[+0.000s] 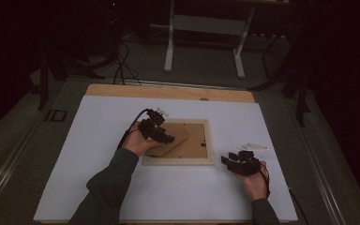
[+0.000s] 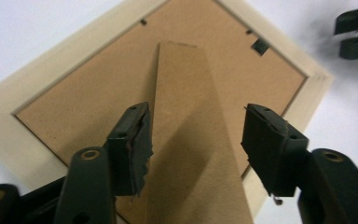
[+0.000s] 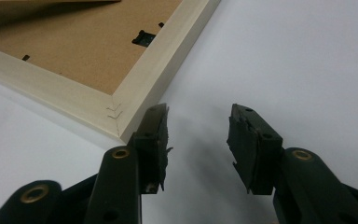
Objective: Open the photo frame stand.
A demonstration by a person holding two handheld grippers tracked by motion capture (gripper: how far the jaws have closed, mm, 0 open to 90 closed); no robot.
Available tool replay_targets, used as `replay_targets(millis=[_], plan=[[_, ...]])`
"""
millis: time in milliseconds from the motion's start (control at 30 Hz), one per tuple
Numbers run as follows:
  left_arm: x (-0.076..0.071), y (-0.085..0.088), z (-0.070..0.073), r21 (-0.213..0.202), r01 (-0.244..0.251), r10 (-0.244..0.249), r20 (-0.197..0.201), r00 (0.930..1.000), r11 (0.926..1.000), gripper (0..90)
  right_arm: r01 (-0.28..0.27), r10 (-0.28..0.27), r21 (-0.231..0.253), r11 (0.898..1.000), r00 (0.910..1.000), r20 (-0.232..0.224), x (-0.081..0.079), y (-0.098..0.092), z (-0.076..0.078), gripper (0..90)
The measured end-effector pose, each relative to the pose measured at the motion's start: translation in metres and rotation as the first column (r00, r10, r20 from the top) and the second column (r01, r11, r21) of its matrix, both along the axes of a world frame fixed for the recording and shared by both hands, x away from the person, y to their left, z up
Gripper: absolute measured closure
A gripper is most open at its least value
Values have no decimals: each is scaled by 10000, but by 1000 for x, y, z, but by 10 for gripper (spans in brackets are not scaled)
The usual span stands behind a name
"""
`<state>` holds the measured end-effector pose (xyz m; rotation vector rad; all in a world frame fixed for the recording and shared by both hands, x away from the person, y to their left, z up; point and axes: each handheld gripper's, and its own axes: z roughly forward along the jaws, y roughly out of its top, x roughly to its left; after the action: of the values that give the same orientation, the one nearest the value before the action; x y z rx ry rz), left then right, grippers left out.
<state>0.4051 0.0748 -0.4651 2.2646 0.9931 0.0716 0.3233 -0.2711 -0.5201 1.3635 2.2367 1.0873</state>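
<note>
Left gripper (image 2: 196,135) gapes astride the frame's raised stand (image 2: 186,121) — right gripper (image 3: 198,144), also agape, shows the frame (image 3: 144,79)'s corner staples.

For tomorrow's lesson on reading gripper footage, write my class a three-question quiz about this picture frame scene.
1. True or false: the picture frame lies with its brown backing upward.
2. Which gripper has the cardboard stand between its jaws? A left gripper B right gripper
3. What lies under the right gripper's jaws?

Key
1. True.
2. A; the pads do not press on it.
3. The bare white table, just off a frame corner.
</note>
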Motion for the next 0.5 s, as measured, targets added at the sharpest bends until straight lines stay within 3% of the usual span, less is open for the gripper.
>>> replay_targets(millis=[200,500], plan=[[4,-4,-8,286,219,-211,-285,9994,9994,401,1,-1,11,10000,10000,-13,0,0,0,568],[7,-6,-13,359,291,-272,-522,9983,9989,425,4,-4,-21,10000,10000,-26,0,1,-1,568]])
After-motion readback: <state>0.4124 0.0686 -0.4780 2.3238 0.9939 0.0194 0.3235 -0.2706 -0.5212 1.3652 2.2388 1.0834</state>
